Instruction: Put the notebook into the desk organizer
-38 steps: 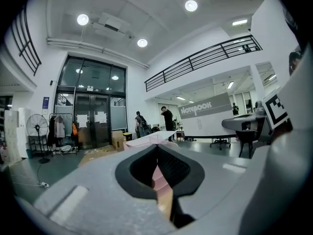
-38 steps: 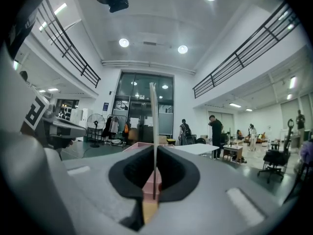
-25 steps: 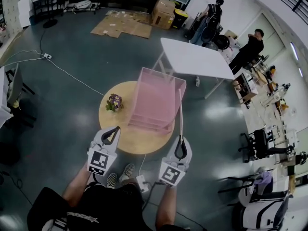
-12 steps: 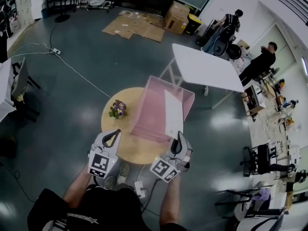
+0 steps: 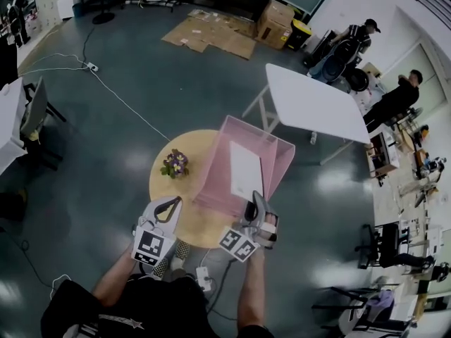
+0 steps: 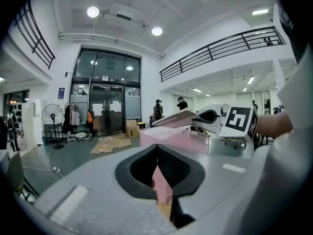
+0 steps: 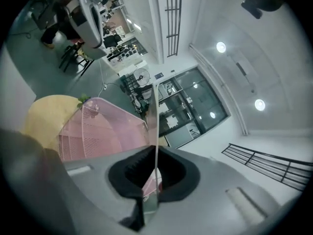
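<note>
A pink mesh desk organizer (image 5: 215, 171) stands on the right half of a round wooden table (image 5: 165, 189). My right gripper (image 5: 255, 204) is shut on the near edge of a thin white notebook (image 5: 246, 169), which hangs above the organizer with its broad face up. In the right gripper view the notebook (image 7: 155, 126) is edge-on between the jaws, with the organizer (image 7: 98, 126) below to the left. My left gripper (image 5: 171, 206) is shut and holds nothing at the table's near edge. Its view looks past the organizer (image 6: 176, 138) to the notebook (image 6: 173, 119) and right gripper (image 6: 215, 117).
A small pot of flowers (image 5: 175, 164) sits on the table left of the organizer. A white rectangular table (image 5: 310, 104) stands behind it. Flattened cardboard (image 5: 211, 37) lies on the far floor, a power strip (image 5: 204, 277) by my feet. People (image 5: 352, 41) stand at the back right.
The right gripper has rolled and moved forward-left. The notebook, edge-on at the organizer's right side a second ago, now lies face up over it. The left gripper has barely moved.
</note>
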Available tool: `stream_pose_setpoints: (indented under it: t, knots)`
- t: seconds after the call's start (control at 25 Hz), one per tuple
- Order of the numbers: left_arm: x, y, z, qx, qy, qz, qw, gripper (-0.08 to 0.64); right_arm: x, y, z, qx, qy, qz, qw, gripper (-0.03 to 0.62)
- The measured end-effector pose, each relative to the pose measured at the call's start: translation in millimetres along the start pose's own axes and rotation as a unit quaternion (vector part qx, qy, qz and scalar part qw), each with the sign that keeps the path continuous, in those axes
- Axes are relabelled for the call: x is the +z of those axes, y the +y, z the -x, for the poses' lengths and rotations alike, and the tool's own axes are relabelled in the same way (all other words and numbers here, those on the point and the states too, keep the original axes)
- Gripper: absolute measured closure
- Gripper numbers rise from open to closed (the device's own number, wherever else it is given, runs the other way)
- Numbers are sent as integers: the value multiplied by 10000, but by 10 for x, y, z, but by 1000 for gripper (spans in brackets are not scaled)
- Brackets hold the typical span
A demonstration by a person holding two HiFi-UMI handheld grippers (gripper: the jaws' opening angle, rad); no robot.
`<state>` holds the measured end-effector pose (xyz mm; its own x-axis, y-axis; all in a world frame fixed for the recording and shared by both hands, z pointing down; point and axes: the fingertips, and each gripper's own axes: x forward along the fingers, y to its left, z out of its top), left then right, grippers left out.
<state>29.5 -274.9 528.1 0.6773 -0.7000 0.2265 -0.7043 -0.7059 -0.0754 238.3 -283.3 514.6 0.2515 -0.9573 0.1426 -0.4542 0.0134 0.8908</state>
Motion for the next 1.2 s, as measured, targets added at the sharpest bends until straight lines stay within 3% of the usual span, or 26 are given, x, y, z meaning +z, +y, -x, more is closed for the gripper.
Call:
stream_pose_setpoints:
  t: [0.28, 0.76, 1.0, 1.2]
  knots:
    - [-80, 18, -145, 53, 148, 78, 9998, 549, -80, 318, -227, 607, 181, 594, 9962, 578]
    - [-214, 1, -301, 27, 315, 212, 9993, 549, -161, 800, -418, 1476, 353, 1698, 9737, 566]
    - [-281, 41, -304, 79, 392, 282, 9988, 549, -275, 1052, -421, 2037, 483, 1879, 9596, 548]
    - [-290, 77, -307, 103, 414, 276, 9987, 549, -316, 1121, -446, 2165, 473, 1875, 9569, 541]
